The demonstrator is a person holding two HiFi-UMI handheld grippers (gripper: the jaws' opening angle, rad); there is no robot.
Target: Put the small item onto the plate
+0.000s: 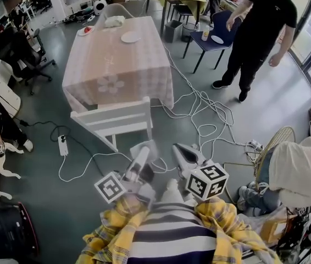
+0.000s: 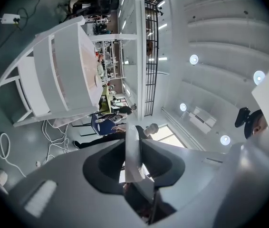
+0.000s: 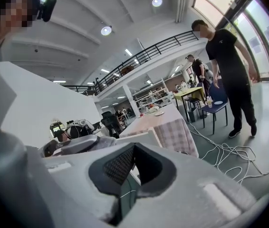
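Small item (image 2: 131, 151), a pale flat piece seen edge-on and too narrow to identify, appears clamped between the jaws of the left gripper (image 1: 142, 153), held low in front of the person's striped shirt and well apart from the plate (image 1: 131, 37). The right gripper (image 3: 134, 148) has its jaws drawn together with nothing between them. The white plate lies on the far half of a table (image 1: 117, 70) draped in a pale checked cloth, near a crumpled white cloth (image 1: 114, 21) and a small dish with something red (image 1: 85, 31). A white chair (image 1: 114, 122) stands at the table's near end. The floor (image 1: 45, 202) is grey-green, strewn with looping white cables (image 1: 202, 114) and a power strip (image 1: 63, 145). A person in black (image 1: 260, 26) stands beside a blue chair (image 1: 210, 37).
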